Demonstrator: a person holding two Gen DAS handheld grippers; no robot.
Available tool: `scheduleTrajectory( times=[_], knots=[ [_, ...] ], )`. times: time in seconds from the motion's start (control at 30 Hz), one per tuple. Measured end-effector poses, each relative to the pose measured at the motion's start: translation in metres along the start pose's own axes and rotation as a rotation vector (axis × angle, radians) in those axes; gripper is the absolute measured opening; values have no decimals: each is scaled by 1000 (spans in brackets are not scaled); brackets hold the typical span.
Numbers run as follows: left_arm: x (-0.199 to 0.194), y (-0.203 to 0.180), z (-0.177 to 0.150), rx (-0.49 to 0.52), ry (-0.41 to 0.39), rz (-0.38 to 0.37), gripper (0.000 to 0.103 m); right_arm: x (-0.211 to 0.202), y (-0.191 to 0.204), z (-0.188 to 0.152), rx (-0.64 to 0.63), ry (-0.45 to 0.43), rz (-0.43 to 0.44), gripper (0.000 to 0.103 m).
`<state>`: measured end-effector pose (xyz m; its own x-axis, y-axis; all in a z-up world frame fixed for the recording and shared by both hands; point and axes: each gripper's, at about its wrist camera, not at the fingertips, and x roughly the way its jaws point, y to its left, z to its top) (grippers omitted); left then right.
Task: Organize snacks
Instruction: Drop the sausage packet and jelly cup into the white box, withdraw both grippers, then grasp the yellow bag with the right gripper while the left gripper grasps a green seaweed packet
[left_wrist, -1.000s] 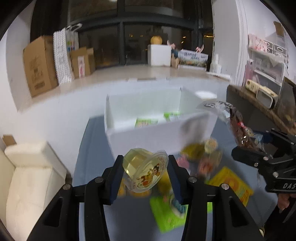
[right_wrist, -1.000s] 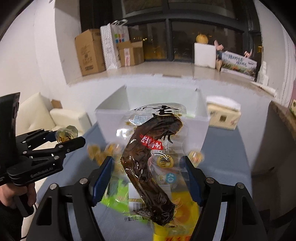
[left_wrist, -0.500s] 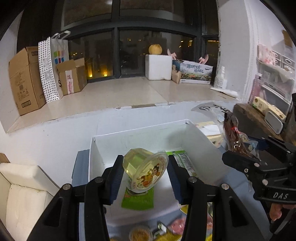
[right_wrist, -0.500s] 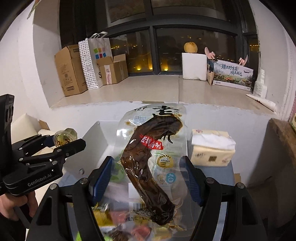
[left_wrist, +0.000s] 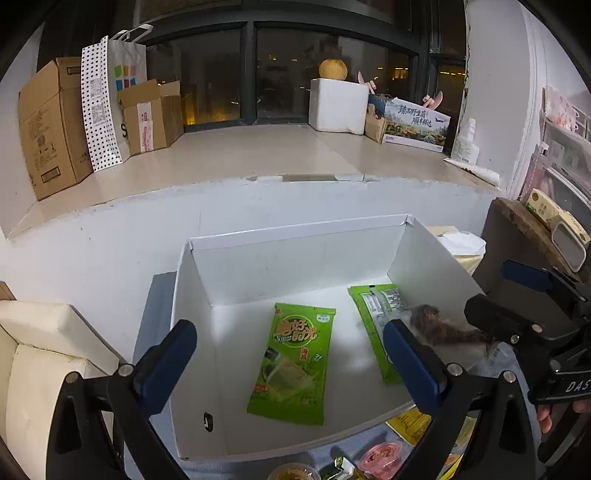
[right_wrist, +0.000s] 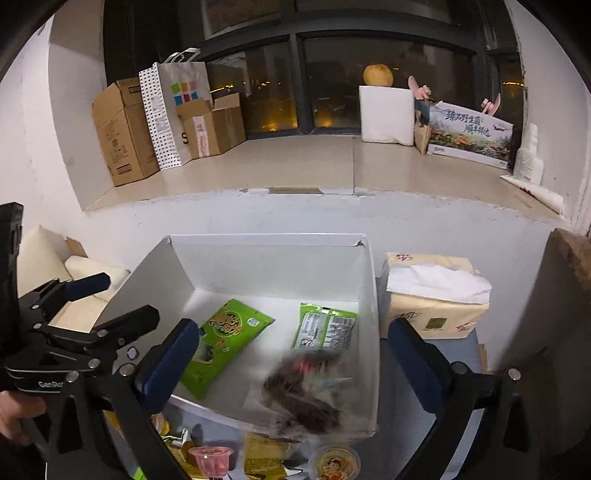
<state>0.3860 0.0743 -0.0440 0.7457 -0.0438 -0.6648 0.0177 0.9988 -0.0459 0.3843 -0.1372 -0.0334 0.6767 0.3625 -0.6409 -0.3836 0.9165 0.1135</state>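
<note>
A white box (left_wrist: 295, 230) (right_wrist: 266, 266) holds two green packets, one face up (left_wrist: 295, 384) (right_wrist: 225, 339) and one face down (left_wrist: 373, 314) (right_wrist: 325, 328). My left gripper (left_wrist: 288, 363) (right_wrist: 118, 301) hangs over the box's front left, its jaws opening wide with nothing between them. My right gripper (right_wrist: 291, 354) (left_wrist: 498, 291) is over the front right, its jaws also opening. Below it the clear packet with a brown sausage (right_wrist: 303, 398) (left_wrist: 447, 332) is blurred, free of the fingers, in the box's front right corner. A cartoon-lidded jelly cup (right_wrist: 334, 461) lies on the table before the box.
A tissue pack (right_wrist: 432, 295) stands right of the box. Loose snacks, among them a pink jelly cup (right_wrist: 210, 458), lie on the blue table in front. A cream sofa (left_wrist: 37, 350) is at the left, a dark shelf (left_wrist: 524, 229) at the right, a window ledge with cartons behind.
Both grippers moved forward over the box and opened. The yellow jelly cup is gone from the left fingers. The sausage packet has left the right fingers and dropped into the box.
</note>
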Motion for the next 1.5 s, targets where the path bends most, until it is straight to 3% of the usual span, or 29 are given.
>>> scheduleTrajectory(
  times=[0.4, 0.63, 0.9, 1.17, 1.5],
  knots=[
    [-44, -9, -18, 8, -32, -23, 103, -55, 10, -24, -9, -60, 46, 103],
    [-90, -16, -66, 5, -42, -33, 103, -104, 23, -82, -41, -26, 120, 103],
    [-132, -23, -132, -52, -32, -42, 103, -129, 34, -160, -93, 40, 117, 103],
    [-165, -31, -187, -87, -5, -78, 103, -107, 30, -214, -65, 162, 110, 103],
    [-175, -26, -213, -83, 18, -78, 103, -60, 7, -233, -36, 250, 45, 103]
  ],
)
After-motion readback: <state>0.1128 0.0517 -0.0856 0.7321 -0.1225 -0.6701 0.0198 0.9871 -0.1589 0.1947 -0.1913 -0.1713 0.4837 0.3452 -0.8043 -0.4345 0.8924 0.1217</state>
